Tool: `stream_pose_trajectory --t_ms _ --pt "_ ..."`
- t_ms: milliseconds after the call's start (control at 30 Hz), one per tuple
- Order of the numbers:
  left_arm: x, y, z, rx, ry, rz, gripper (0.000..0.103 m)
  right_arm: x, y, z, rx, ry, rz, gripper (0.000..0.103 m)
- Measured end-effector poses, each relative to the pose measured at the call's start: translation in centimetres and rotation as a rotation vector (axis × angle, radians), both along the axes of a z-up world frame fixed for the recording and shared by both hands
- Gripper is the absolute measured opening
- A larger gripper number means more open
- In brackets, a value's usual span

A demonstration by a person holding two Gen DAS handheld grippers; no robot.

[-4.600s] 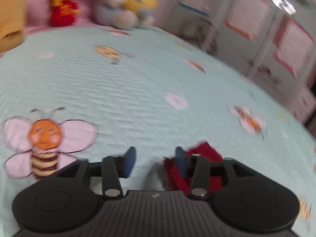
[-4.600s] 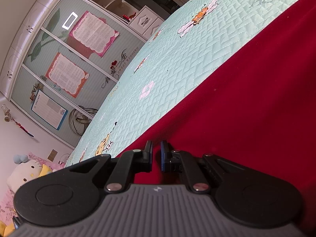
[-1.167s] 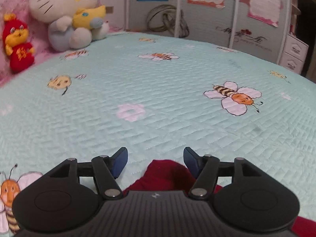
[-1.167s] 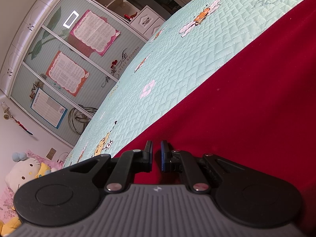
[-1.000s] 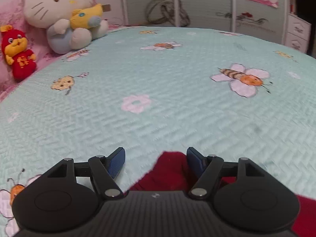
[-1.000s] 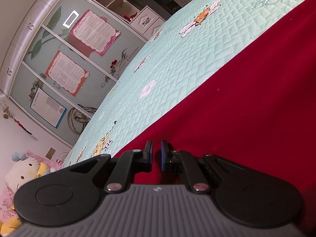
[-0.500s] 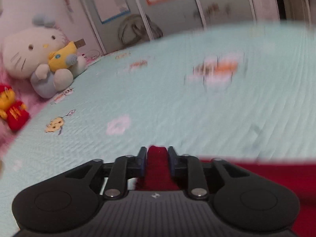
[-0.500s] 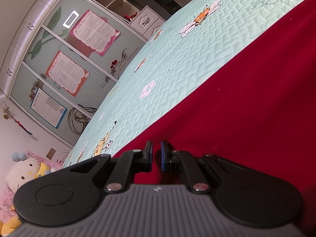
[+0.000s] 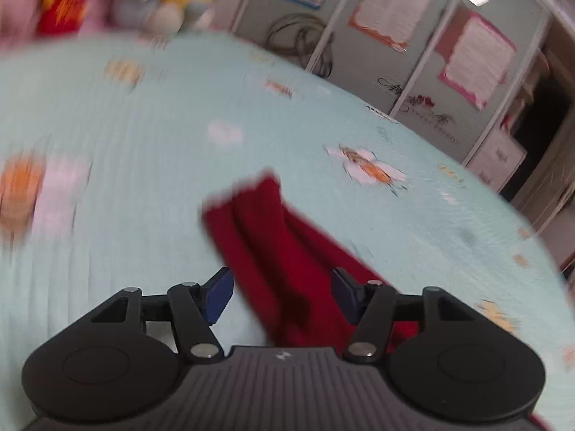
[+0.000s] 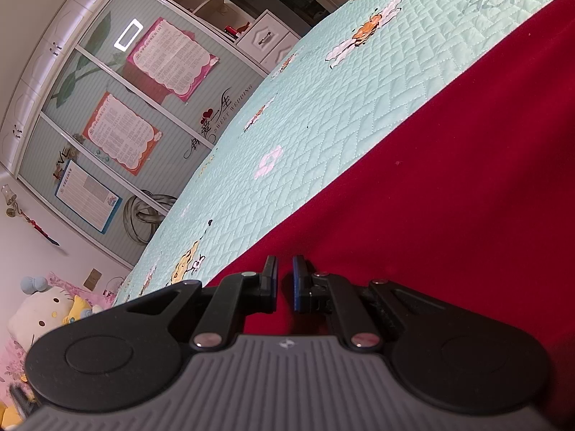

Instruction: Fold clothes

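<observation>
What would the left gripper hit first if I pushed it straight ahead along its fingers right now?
Probably the red garment: its bunched strip lies between the open jaws of the left gripper and runs forward. Past its far end there is only the quilted bedspread. The picture is blurred, so depth is uncertain.

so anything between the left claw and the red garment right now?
Nothing visible. The left claw is open, and the red garment lies on the bedspread directly between and ahead of its fingers, with no other object in the gap. The view is motion-blurred, so contact can't be judged.
</observation>
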State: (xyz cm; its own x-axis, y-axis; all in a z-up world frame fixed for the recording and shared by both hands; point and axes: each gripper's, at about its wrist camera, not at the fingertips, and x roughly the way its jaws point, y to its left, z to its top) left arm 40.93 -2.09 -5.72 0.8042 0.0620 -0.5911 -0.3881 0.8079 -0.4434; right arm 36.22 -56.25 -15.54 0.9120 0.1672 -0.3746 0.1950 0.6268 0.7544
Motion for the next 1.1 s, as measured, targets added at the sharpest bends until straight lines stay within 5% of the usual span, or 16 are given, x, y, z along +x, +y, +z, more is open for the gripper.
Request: stream_pose_trajectory --t_ms 167,367,400,467,500,533,667,800,967,1100 --pt "-2.6 -4.5 -1.4 -0.097 -0.015 -0.079 0.064 0.0 0.1 0.1 -0.004 0.003 0.000 0.008" --pt "-5.6 -6.6 -4.0 -0.092 -0.146 -0.057 0.063 0.2 0.6 0.8 -0.043 0.014 0.014 0.017" --pt "-6.1 -6.9 -4.4 -0.091 -0.168 -0.053 0.057 0.3 1.0 1.3 -0.069 0.013 0.026 0.020" --pt "-6.7 -7.0 -5.4 -0.128 -0.206 -0.056 0.014 0.5 2.0 2.5 -0.145 0.002 0.068 0.026" --pt "-6.6 -6.1 -6.4 -0.215 -0.212 -0.066 0.002 0.5 2.9 3.3 -0.188 -0.012 0.101 0.026" --pt "-6.6 -5.1 -7.2 -0.287 -0.232 -0.056 0.003 0.4 3.8 4.1 -0.216 -0.026 0.134 0.026" --pt "-7.1 -5.9 -6.8 -0.237 -0.243 -0.062 0.003 2.4 9.4 7.4 -0.374 -0.079 0.321 0.026" --pt "-7.6 -5.8 -6.6 -0.239 -0.247 -0.035 0.003 8.6 16.0 9.3 -0.567 -0.072 0.530 0.026" --pt "-7.3 -5.3 -6.8 -0.253 -0.239 -0.038 0.003 14.5 23.7 10.0 -0.831 -0.146 0.793 0.037" --pt "-7.3 -4.9 -6.9 -0.296 -0.254 -0.045 0.006 17.2 27.4 8.7 -0.979 -0.112 0.904 0.040"
